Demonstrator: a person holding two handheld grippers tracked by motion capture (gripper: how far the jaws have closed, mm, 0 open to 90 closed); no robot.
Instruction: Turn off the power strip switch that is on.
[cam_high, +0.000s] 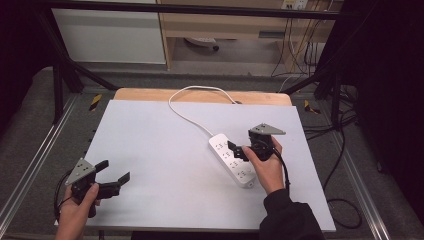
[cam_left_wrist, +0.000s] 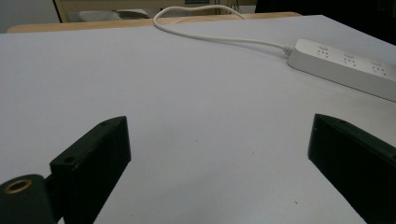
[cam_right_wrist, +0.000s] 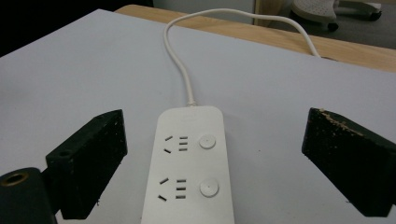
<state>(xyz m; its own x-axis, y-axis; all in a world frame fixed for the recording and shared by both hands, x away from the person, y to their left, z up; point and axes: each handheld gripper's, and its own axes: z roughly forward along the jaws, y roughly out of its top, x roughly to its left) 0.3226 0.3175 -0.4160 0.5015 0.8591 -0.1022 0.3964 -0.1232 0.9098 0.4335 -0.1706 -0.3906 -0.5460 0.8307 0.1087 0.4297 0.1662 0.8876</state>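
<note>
A white power strip (cam_high: 232, 159) lies flat on the pale sheet covering the table (cam_high: 160, 150), right of the table's middle in the high view, running diagonally from its corded end down toward the person. Its white cord (cam_high: 192, 107) loops away to the far edge of the table.

The right gripper (cam_high: 236, 151) sits low over the strip's middle, the right hand (cam_high: 265, 167) wrapped around its body from the near side, forearm in a dark sleeve coming in from the bottom edge. Its jaws stand wide apart, one on each side of the strip and clear of it (in the right gripper view the strip (cam_right_wrist: 189, 163) runs up between them with bare sheet showing on both sides), so nothing is gripped.

The left gripper (cam_high: 114, 175) is well apart from the strip, near the table's near left corner, held by the left hand (cam_high: 77, 207) with the jaws pointing roughly across the table toward the right. They are spread wide as well, with only the bare sheet between them in the left gripper view; the strip (cam_left_wrist: 345, 65) lies farther off there, at upper right.
</note>
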